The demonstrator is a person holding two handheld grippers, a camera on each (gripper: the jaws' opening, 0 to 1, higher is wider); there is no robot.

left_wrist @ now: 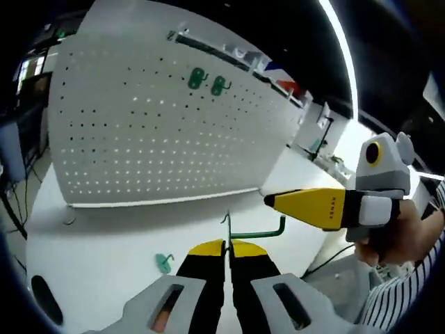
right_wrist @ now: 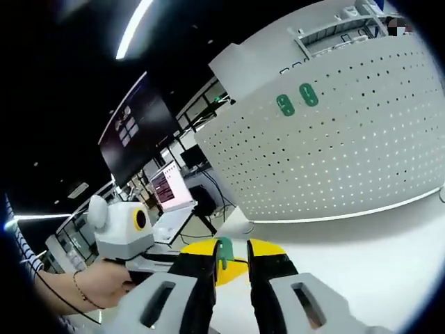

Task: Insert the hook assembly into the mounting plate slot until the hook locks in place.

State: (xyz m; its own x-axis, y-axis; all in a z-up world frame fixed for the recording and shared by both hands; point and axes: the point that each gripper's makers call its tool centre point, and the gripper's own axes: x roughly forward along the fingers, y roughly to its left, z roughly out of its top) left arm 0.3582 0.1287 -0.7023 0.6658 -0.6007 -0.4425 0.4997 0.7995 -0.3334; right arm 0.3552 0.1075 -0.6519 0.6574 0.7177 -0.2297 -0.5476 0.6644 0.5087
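Note:
My left gripper (left_wrist: 227,243) is shut on a green wire hook (left_wrist: 257,233). Its thin stem rises between the jaws, and its bar runs right to an upturned end. My right gripper (left_wrist: 270,200) comes in from the right with its yellow tip just above that end. In the right gripper view, the right gripper (right_wrist: 232,247) has a gap between its jaws. A green piece (right_wrist: 224,252) shows in that gap against the left jaw. Two green mounting plates (left_wrist: 198,78) (left_wrist: 220,85) sit high on the white pegboard (left_wrist: 139,139), and they appear again as mounting plates (right_wrist: 285,104) (right_wrist: 308,94).
A small green clip (left_wrist: 163,262) lies on the white table (left_wrist: 90,243) to the left of my left jaws. The pegboard (right_wrist: 361,139) stands upright along the table's far side. A person's hand (right_wrist: 104,282) holds the other gripper. Desks and monitors (right_wrist: 170,188) stand beyond.

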